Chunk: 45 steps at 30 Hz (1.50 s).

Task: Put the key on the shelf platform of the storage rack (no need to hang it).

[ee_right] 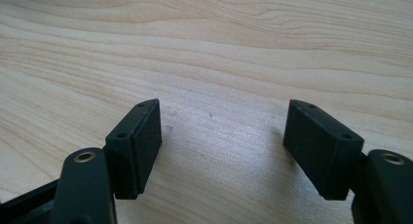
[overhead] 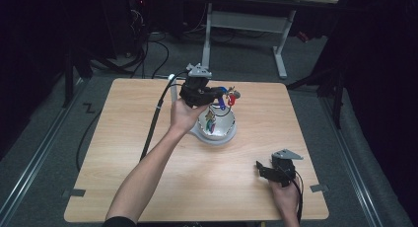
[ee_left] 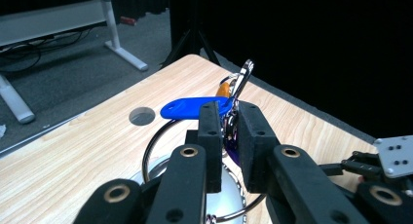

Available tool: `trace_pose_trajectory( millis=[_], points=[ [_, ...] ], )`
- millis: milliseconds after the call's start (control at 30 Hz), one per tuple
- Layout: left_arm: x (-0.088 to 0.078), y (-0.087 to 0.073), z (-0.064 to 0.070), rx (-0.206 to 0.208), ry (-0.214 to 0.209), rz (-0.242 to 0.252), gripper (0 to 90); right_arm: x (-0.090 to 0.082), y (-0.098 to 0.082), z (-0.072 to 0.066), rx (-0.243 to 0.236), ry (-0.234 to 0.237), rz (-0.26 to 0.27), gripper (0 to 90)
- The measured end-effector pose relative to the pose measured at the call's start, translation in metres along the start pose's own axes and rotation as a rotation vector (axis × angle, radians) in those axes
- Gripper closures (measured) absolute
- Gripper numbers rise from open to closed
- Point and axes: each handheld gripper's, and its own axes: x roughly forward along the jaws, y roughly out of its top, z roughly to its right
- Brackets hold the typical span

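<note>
left hand-held gripper (overhead: 220,94) clamps keyring (overhead: 227,96), bowl (overhead: 222,130) below

Both grippers are black, the left gripper (overhead: 217,94) and right gripper (overhead: 268,170) each topped by a grey three-cornered plate; brass-ringed holes mark the fingers (ee_right: 139,146); black cables trail; dark sleeve.

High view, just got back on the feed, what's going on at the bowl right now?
The left gripper is shut on a bunch of keys with a blue tag and a wire ring, holding it just above the white bowl near the middle of the table. Part of the bunch hangs into the bowl. The right gripper rests low over bare wood at the near right corner, jaws open and empty.
</note>
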Motion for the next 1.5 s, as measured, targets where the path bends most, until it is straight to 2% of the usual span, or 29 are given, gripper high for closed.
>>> trace_pose_trajectory(
  millis=[33, 133, 267, 633, 667, 767, 833, 900, 967, 1067, 1300, 1500],
  points=[
    [0.001, -0.002, -0.001, -0.012, 0.014, 0.011, 81.6, 0.0, 0.0, 0.0, 0.0, 0.0, 0.0, 30.3],
    [0.005, -0.006, -0.008, 0.03, 0.016, 0.011, 81.9, 0.0, 0.0, -0.001, 0.001, -0.001, -0.001, 30.3],
    [0.006, -0.012, -0.014, 0.046, 0.021, -0.001, 82.0, 0.0, 0.0, -0.001, -0.001, -0.001, 0.0, 30.3],
    [0.012, -0.022, -0.029, 0.047, 0.045, -0.026, 82.0, 0.0, 0.0, -0.001, -0.002, -0.001, 0.0, 30.3],
    [0.013, -0.024, -0.032, 0.036, 0.056, -0.027, 82.1, 0.0, 0.0, -0.001, -0.002, -0.001, 0.0, 30.3],
    [0.014, -0.025, -0.037, 0.042, 0.057, -0.034, 82.1, 0.0, 0.0, -0.001, -0.002, 0.0, 0.0, 30.3],
    [0.015, -0.027, -0.04, 0.031, 0.071, -0.035, 82.1, 0.0, 0.0, -0.001, -0.002, 0.0, 0.0, 30.3],
    [0.016, -0.028, -0.044, 0.042, 0.072, -0.041, 82.0, 0.0, 0.0, -0.001, -0.002, 0.0, 0.0, 30.3],
    [0.017, -0.029, -0.047, 0.021, 0.084, -0.037, 82.0, 0.0, 0.0, -0.001, -0.002, 0.0, 0.0, 30.3],
    [0.019, -0.03, -0.051, 0.027, 0.087, -0.043, 82.0, 0.0, 0.0, -0.001, -0.002, 0.0, 0.0, 30.3],
    [0.025, -0.033, -0.059, 0.005, 0.111, -0.041, 82.0, 0.0, 0.0, -0.001, -0.002, 0.0, 0.0, 30.3],
    [0.027, -0.034, -0.068, 0.017, 0.129, -0.043, 82.0, 0.0, 0.0, -0.001, -0.002, 0.0, 0.0, 30.3]
  ],
)
